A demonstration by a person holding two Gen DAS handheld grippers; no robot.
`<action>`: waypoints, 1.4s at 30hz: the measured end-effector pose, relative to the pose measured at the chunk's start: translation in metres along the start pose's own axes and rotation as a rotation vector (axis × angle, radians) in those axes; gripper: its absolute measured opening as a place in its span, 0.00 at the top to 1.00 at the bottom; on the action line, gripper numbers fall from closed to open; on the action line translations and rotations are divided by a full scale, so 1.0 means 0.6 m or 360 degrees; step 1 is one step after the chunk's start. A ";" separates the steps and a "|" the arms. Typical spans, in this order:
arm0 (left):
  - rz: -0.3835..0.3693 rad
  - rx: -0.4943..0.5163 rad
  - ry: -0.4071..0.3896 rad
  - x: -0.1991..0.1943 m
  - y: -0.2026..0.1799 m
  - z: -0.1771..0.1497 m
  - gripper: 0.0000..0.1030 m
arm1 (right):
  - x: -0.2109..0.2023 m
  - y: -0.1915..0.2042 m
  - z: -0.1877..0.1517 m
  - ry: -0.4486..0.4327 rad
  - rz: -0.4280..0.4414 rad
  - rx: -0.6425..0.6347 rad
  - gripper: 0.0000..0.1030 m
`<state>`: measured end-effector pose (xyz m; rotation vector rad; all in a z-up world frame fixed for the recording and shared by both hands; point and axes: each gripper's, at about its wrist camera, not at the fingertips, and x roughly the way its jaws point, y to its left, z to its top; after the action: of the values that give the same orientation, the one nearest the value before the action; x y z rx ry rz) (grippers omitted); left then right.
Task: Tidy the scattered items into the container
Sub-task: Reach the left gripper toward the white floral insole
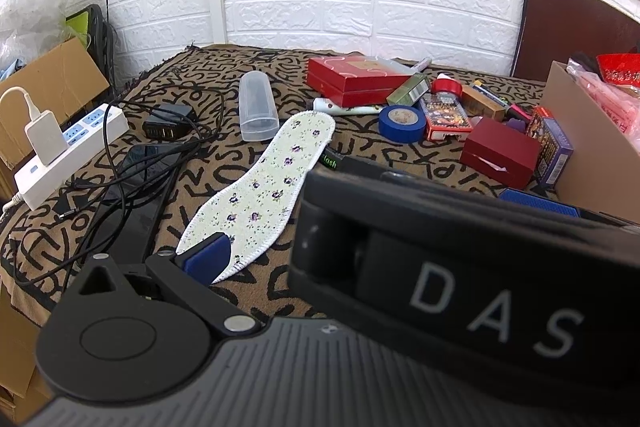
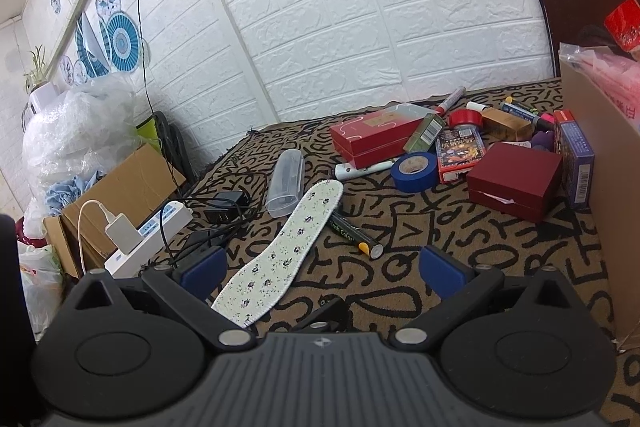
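Closest to your right gripper (image 2: 324, 273) is the heel of that floral insole (image 2: 280, 255), lying between the spread blue pads, which don't touch it, with nothing held. Your left gripper (image 1: 360, 243) has its jaws wide apart too and holds nothing, though the right gripper's black body blocks half its view (only one blue pad shows). So you're at the very start of a pick: nothing's lifted yet.

The clutter is spread over the patterned cloth (image 2: 440, 267): a black marker (image 2: 354, 233) just beside the insole, a clear plastic case (image 2: 285, 183), blue tape roll (image 2: 414, 171), red boxes (image 2: 378, 141), card packs. The cardboard box (image 2: 600, 187) on the right looks like the container, already holding some red packets.

I'd guess the insole goes first. It's flat and floppy, so you'll need to dip lower and pinch an edge, then carry it right.
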<state>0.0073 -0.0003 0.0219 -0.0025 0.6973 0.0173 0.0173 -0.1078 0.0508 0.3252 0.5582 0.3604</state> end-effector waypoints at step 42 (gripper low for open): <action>-0.0227 0.0389 -0.0033 0.145 0.081 0.008 0.00 | 0.185 -0.024 0.013 0.0151 0.0017 -0.0478 0.00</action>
<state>0.0761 0.0498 -0.0303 0.1824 0.6738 -0.2046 0.1127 -0.0762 0.0013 0.0219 0.5862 0.4650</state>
